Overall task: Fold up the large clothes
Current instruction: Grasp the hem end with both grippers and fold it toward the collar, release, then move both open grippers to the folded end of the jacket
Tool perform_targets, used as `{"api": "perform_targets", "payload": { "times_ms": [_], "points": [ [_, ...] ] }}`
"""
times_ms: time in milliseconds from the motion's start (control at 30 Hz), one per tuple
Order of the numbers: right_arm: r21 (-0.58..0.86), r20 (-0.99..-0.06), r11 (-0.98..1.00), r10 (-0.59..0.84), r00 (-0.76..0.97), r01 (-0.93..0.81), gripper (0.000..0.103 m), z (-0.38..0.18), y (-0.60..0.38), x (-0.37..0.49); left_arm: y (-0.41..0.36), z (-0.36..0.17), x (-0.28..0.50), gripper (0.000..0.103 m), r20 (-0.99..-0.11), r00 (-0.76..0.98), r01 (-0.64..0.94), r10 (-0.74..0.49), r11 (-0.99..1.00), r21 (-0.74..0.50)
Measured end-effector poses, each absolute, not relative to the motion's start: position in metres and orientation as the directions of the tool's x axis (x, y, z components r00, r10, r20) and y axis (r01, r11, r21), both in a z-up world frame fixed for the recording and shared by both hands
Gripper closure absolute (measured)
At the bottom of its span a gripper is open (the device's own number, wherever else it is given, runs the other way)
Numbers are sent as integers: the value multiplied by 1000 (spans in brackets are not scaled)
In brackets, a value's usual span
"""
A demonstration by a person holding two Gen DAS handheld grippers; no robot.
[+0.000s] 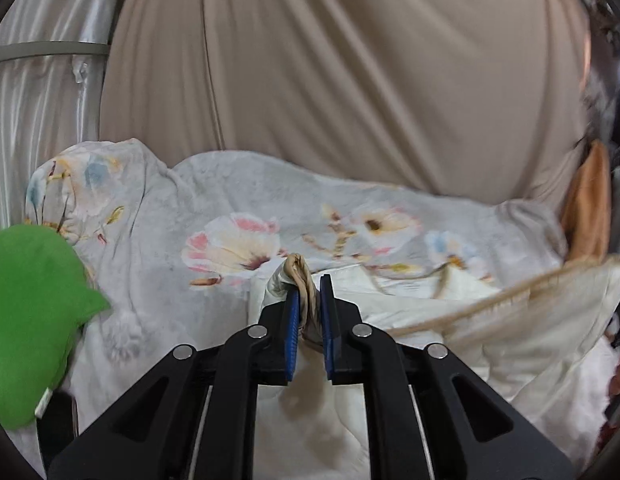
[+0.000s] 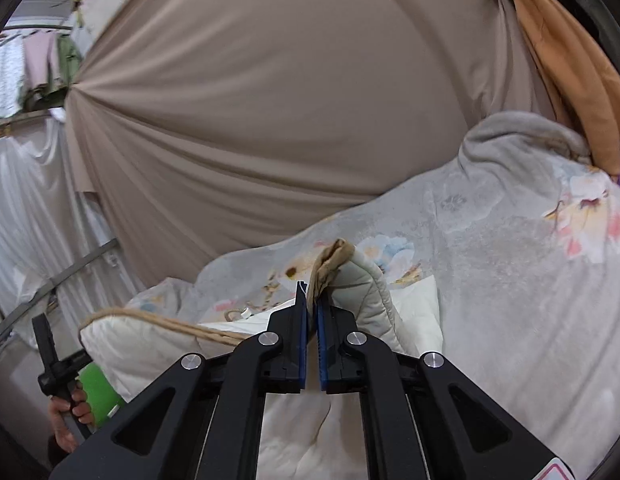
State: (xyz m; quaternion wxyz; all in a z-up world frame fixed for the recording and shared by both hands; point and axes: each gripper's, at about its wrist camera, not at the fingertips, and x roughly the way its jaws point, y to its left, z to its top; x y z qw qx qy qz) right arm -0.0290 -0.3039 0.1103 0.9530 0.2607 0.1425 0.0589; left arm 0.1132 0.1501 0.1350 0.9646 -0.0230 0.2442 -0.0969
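Note:
A cream quilted cloth with tan piping (image 1: 510, 320) hangs between my two grippers over a bed. My left gripper (image 1: 310, 286) is shut on one tan-edged corner of it, which bunches up between the blue pads (image 1: 294, 316). My right gripper (image 2: 313, 290) is shut on another corner of the same cloth (image 2: 362, 284), its quilted cream side folding over to the right. The tan edge (image 2: 158, 320) runs left from there toward my left hand (image 2: 66, 412). The rest of the cloth sags below both grippers.
A grey floral blanket (image 1: 238, 216) covers the bed (image 2: 510, 280) beneath. A beige curtain (image 1: 330, 60) hangs behind. A green cushion (image 1: 26, 312) lies at the left, an orange cloth (image 2: 570, 60) at the right, white drapes (image 2: 26, 208) and a metal rail at the far left.

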Motion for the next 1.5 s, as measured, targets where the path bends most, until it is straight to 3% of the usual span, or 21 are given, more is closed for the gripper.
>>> {"api": "perform_targets", "payload": {
  "times_ms": [233,400,633,700,733,767,800,833,933,1000,1133,1200,1300,1500],
  "points": [
    [483,-426,869,128,895,106,98,56,-315,77,118,60,220,93,-643,763,102,-70,995,13],
    [411,-533,896,87,842,167,98,12,-315,119,106,24,243,89,-669,743,85,-14,994,74],
    [394,-555,905,97,827,159,96,-6,-313,127,107,13,247,84,-662,749,81,-28,996,49],
    [424,-534,894,119,837,144,88,0,-317,120,112,24,238,79,-638,769,81,-42,996,32],
    [442,-520,886,127,845,139,84,5,-319,114,117,35,228,66,-613,789,79,-44,996,30],
    [466,-488,876,135,862,126,69,14,-324,103,122,47,216,45,-581,814,66,-30,997,41],
    [479,-451,871,135,882,112,55,25,-328,90,127,59,204,37,-544,839,64,-29,997,45],
    [479,-415,871,120,902,104,53,35,-330,75,132,75,186,34,-496,867,76,-44,996,45],
    [440,-337,896,108,935,56,55,65,-321,40,129,112,148,34,-432,898,117,-82,992,56],
    [387,-330,922,158,930,-19,64,80,-292,28,112,123,129,34,-424,893,191,-154,981,45],
    [279,-404,937,313,859,-210,71,74,-199,28,53,101,109,34,-512,803,374,-306,927,32],
    [253,-472,921,384,794,-295,75,51,-156,33,24,69,110,34,-577,761,406,-295,911,69],
    [196,-569,931,364,737,-308,79,15,-126,39,13,28,116,33,-633,741,388,-224,912,131],
    [253,-594,960,249,765,-116,92,-9,-208,15,69,10,111,26,-619,773,293,-141,944,152]
  ]
}}
